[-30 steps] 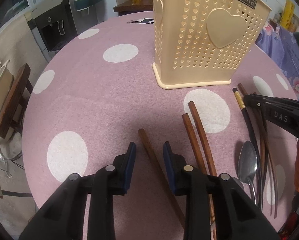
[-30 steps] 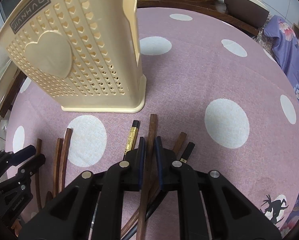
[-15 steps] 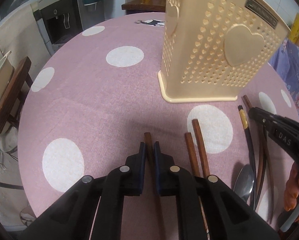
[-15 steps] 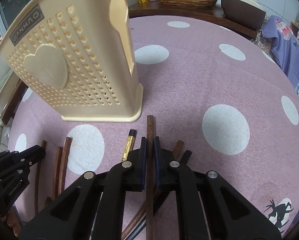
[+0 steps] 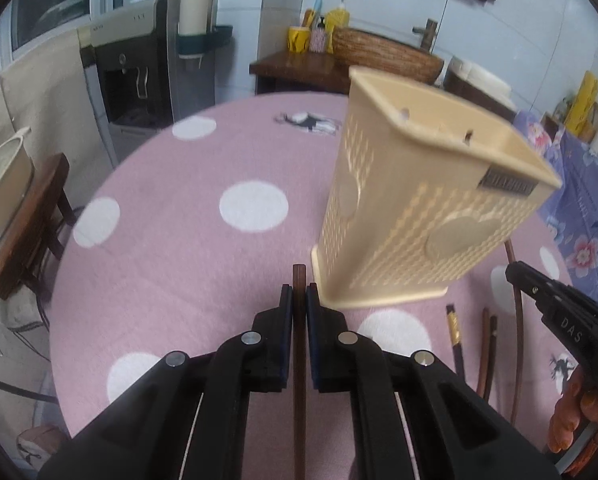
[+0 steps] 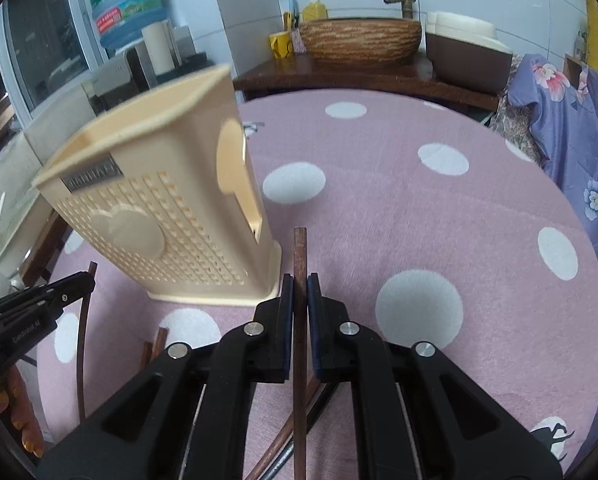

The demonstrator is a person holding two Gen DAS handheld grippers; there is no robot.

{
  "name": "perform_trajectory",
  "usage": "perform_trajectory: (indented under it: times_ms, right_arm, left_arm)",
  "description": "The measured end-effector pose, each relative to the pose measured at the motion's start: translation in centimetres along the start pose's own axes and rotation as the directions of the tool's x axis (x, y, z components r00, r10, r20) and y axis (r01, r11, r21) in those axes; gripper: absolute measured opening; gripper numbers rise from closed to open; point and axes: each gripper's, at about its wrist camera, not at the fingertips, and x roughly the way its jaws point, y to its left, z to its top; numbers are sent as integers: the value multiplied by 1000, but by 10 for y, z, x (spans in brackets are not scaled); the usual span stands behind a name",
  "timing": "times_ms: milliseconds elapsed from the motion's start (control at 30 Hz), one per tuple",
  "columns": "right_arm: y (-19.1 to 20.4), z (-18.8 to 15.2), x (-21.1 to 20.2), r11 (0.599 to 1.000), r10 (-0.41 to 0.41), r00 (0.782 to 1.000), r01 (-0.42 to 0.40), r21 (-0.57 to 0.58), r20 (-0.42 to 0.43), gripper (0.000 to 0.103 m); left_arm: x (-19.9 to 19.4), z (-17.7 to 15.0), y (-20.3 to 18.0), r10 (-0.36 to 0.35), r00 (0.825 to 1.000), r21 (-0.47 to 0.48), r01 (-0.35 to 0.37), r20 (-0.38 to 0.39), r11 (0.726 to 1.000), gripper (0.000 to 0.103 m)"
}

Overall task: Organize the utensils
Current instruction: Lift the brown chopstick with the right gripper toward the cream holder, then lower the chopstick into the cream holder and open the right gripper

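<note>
The left gripper [image 5: 299,300] clamps one dark brown wooden chopstick [image 5: 299,344] just left of the upright cream perforated plastic utensil holder [image 5: 411,216] on the pink white-dotted tablecloth [image 5: 203,264], while the right gripper [image 6: 299,300] pinches another brown wooden chopstick [image 6: 300,264] beside the holder's right.

The worktop [image 5: 187,264] has a dusty pink cloth with big white dots and small black figure prints. The utensil holder [image 5: 419,216] is cream-beige, with rows of small cut-out holes and a plain heart on its side. The chopsticks [image 5: 299,360] [image 6: 300,320] are dark brown. A loose chopstick [image 5: 455,340] is black with a gold band. At the far right, the fabric [image 6: 571,128] is purple with flowers.
</note>
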Motion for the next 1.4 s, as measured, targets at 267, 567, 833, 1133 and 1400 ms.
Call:
perform_trajectory:
  times_ms: [267,567,833,1133,1400]
  right_arm:
    - [-7,21,-57,1000,10,992,-11,7,126,8]
    - [-13,30,-118,1000,-13,966,18,-15,259,8]
    - [-14,34,-137,999,-22,958,28,-17,286,8]
    - [-12,37,-148,999,-31,952,41,-26,306,8]
    - [-9,59,-170,999,-40,934,48,-14,356,8]
  left_arm:
    - [-51,22,5,18,988,-8,-17,154,1000,8]
    - [-104,30,10,38,955,-4,-39,293,999,8]
    - [-119,32,11,41,943,4,-44,330,999,8]
    - [-132,35,17,43,933,-6,-44,357,999,8]
    - [-152,52,16,29,917,-7,-29,398,1000,8]
